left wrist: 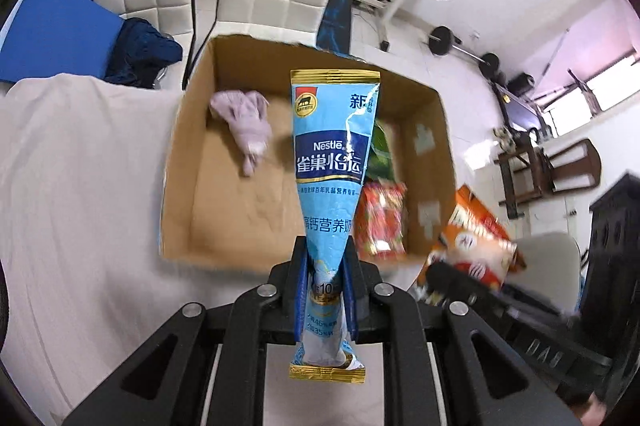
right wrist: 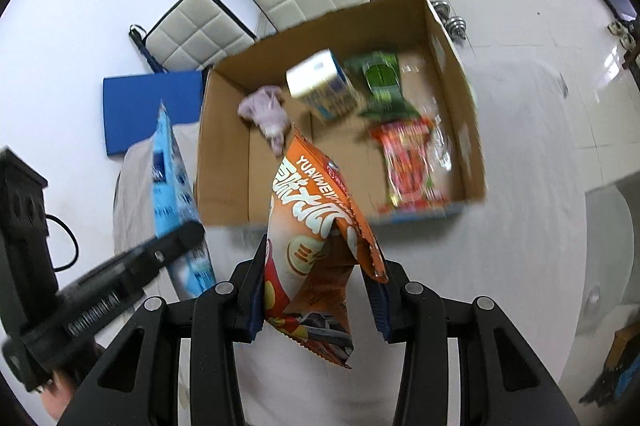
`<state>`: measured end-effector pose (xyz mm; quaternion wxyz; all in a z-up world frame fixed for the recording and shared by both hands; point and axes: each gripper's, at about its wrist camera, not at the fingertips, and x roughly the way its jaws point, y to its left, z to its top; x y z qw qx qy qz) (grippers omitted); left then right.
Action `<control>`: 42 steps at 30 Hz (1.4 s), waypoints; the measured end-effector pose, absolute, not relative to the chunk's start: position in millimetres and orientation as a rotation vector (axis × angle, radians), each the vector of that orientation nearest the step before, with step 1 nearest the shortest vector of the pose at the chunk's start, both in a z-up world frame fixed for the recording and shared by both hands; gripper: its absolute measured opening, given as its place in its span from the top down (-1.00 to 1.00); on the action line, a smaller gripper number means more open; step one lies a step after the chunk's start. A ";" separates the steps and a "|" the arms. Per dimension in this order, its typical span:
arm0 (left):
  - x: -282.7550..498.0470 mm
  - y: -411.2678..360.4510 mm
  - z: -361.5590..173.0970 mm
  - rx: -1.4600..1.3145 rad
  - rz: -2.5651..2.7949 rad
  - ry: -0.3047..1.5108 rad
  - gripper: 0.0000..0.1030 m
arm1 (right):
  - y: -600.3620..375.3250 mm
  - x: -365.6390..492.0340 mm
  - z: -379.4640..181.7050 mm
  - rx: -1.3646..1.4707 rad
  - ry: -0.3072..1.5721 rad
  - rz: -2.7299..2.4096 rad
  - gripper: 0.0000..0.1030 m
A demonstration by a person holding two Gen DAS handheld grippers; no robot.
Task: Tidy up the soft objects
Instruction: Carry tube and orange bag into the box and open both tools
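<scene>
Left gripper (left wrist: 326,290) clenched the blue pouch (left wrist: 330,162), pointing toward twelve o'clock over the box (left wrist: 176,186); right gripper (right wrist: 320,290) clamped the orange bag (right wrist: 316,226).

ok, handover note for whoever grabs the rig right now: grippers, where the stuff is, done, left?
Left gripper: shut on the blue Nestle pouch, held up in front of the cardboard box.
Right gripper: shut on the orange snack bag, also short of the box.
Done: in the box lie a lilac cloth, a white-and-blue carton, a green packet and a red packet.
Left: drop both held bags in. Nothing else loose shows on the white cloth.
</scene>
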<state>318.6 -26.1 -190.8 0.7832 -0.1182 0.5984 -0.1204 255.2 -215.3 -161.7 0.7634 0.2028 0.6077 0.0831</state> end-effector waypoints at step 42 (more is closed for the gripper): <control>356.7 -33.0 -263.0 -0.061 -0.070 1.445 0.01 | -188.4 332.3 -291.2 0.140 1.478 0.010 -0.50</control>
